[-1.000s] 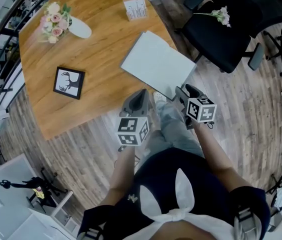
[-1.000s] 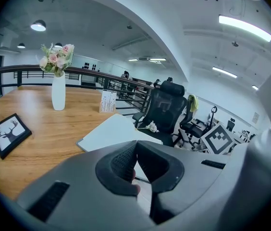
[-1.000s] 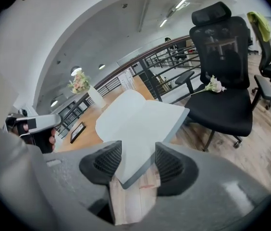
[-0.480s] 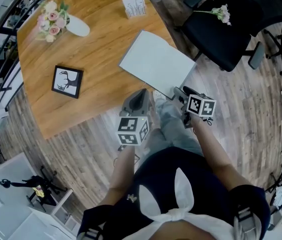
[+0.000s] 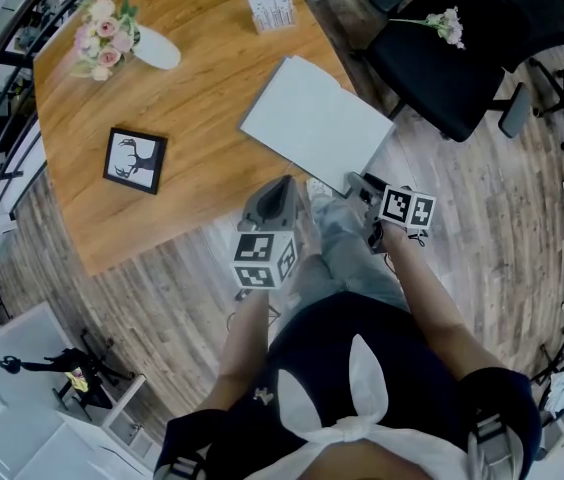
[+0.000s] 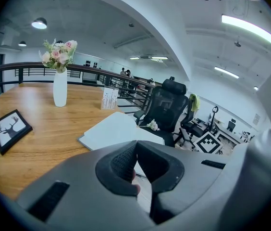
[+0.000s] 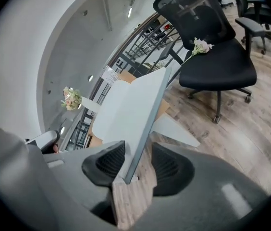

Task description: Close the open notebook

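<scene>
The pale grey notebook (image 5: 312,123) lies flat on the wooden table (image 5: 202,98), its near corner sticking out over the table's edge. My right gripper (image 5: 359,184) is at that corner. In the right gripper view the notebook's thin edge (image 7: 145,119) runs between the two pads of the right gripper (image 7: 135,165). Its jaws are closing, and a gap still shows at the right pad. My left gripper (image 5: 284,186) hangs just off the table's near edge, left of the notebook (image 6: 111,131). The pads of the left gripper (image 6: 135,146) meet with nothing between them.
A framed deer picture (image 5: 137,163) lies on the table's left part. A white vase of pink flowers (image 5: 122,48) and a small card stand (image 5: 270,13) sit at the far side. A black office chair (image 5: 452,78) with a flower sprig (image 5: 444,28) stands right of the table.
My right gripper has rolled and sunk slightly at the notebook's near corner. The left gripper and the notebook have stayed where they were.
</scene>
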A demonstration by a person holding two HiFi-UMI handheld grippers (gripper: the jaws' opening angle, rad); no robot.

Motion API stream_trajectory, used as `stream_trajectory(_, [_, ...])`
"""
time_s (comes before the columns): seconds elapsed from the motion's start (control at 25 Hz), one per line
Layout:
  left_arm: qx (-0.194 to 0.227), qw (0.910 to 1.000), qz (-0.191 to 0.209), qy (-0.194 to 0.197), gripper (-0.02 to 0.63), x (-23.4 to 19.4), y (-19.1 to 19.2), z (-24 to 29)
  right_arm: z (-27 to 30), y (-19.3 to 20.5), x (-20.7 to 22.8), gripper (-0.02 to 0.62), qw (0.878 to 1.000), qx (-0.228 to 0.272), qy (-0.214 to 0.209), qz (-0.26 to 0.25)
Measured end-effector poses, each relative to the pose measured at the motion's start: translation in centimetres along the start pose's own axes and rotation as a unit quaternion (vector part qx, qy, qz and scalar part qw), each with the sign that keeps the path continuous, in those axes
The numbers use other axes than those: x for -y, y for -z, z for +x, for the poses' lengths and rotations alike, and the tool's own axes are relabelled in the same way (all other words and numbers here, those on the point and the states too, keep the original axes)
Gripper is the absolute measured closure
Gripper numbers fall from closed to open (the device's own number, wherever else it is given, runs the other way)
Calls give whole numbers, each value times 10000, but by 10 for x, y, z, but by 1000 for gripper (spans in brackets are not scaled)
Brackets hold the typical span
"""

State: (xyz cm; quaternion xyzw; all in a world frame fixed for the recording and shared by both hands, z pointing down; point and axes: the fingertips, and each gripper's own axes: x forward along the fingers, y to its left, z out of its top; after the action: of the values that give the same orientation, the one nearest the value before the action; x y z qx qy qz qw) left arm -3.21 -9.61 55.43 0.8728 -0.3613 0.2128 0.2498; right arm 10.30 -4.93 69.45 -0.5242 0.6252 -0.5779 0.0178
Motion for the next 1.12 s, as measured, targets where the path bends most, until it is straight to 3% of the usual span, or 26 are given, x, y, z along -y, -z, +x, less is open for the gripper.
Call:
stream_trajectory(0.32, [22,10000,-4,4,588,-2,0,-3,-4,-3,-9,517,9998,154,-141,-54])
stream_trajectory(1.12, [191,9997,145,-35,589,-1,-18,-17,-22,-17,-29,545,9993,324,-80,-182])
